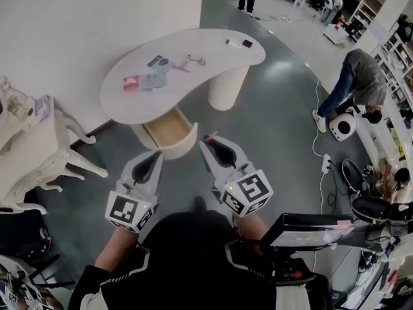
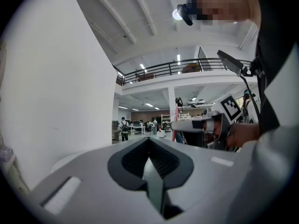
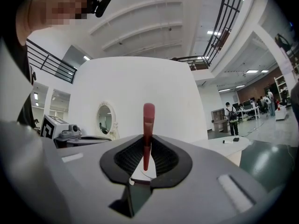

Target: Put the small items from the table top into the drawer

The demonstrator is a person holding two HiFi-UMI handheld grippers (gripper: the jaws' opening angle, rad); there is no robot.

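Observation:
A white curved table (image 1: 213, 57) carries several small items: a red card (image 1: 131, 82), a grey card (image 1: 153, 81), a dark tag (image 1: 156, 61), a pinkish key bunch (image 1: 190, 61), and a white and a black piece (image 1: 239, 43) at its far end. Under the near edge an open drawer (image 1: 169, 129) shows a bare wooden bottom. My left gripper (image 1: 157, 155) (image 2: 149, 146) points level toward the drawer, shut with nothing in it. Beside it, my right gripper (image 1: 211, 141) (image 3: 147, 139) is shut on a thin red item (image 3: 148, 120) that sticks out past the jaws.
White ornate furniture (image 1: 39, 147) stands at the left along the white wall. A person (image 1: 358, 82) crouches on the grey floor at the right, among cables, a white device (image 1: 343, 125) and shelves. A pedestal leg (image 1: 227, 86) holds the table.

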